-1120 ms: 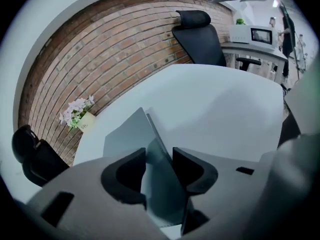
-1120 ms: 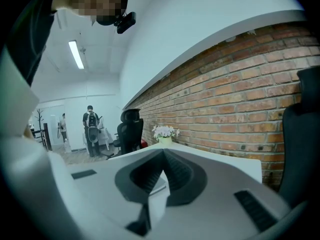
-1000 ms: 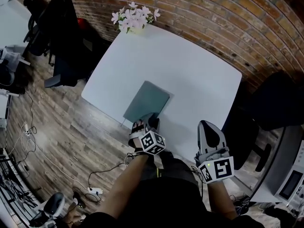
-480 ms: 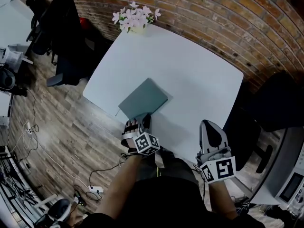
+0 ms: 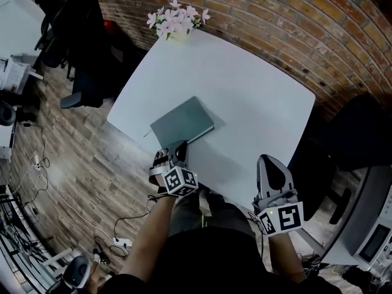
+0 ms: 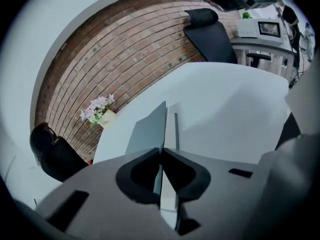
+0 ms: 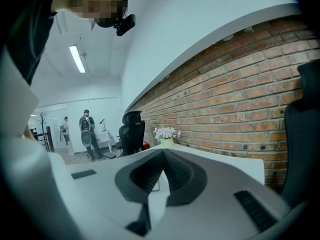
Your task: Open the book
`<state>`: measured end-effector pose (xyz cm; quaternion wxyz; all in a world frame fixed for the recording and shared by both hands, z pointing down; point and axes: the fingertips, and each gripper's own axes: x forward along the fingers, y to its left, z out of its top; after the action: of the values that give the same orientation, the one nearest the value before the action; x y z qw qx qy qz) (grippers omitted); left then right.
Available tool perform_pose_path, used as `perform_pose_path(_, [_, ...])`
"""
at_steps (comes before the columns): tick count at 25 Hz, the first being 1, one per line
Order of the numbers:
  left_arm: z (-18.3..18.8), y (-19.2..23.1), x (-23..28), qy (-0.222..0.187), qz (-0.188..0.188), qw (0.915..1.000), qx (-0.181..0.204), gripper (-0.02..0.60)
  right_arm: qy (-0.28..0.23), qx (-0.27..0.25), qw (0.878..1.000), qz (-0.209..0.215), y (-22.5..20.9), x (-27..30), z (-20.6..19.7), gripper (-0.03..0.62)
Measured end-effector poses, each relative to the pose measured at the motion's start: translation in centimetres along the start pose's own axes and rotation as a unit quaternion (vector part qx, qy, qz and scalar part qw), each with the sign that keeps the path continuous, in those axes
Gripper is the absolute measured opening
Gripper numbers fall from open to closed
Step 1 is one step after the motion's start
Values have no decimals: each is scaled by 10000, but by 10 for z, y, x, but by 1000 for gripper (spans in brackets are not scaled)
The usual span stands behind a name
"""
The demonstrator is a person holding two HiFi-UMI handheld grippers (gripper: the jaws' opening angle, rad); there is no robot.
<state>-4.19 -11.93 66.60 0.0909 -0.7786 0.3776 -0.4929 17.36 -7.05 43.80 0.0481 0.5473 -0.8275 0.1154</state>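
My left tongs (image 5: 176,150) have just been closing and now pinch the cover edge of the book (image 5: 182,121), near the table (image 5: 245,78) corner. Right tongs (image 5: 271,163) are pressed together, empty. Grip secured; the cover is not yet swung open.

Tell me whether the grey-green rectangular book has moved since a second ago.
Yes. The grey-green book has swivelled, its near end swinging toward the white table's left edge.

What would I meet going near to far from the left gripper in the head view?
Left gripper, its jaws just closing on the book → the book itself → flowers → brick wall.
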Motion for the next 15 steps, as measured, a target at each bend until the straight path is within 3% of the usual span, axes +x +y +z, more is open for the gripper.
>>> perform_pose_path(6, [22, 44, -25, -394, 29, 9947, -949, 34, -67, 21, 10000, 38, 4, 5, 2, 11])
perform_pose_path(10, [36, 61, -34, -637, -252, 9833, -1686, 29, -90, 50, 9999, 63, 8, 8, 3, 11])
perform_pose_path(13, [44, 62, -38, -857, -647, 9632, -2465, 29, -124, 61, 9999, 67, 9, 12, 5, 11])
perform_pose_path(15, [45, 68, -43, -1030, -865, 9342, -3304, 28, -146, 68, 9999, 60, 9, 14, 7, 11])
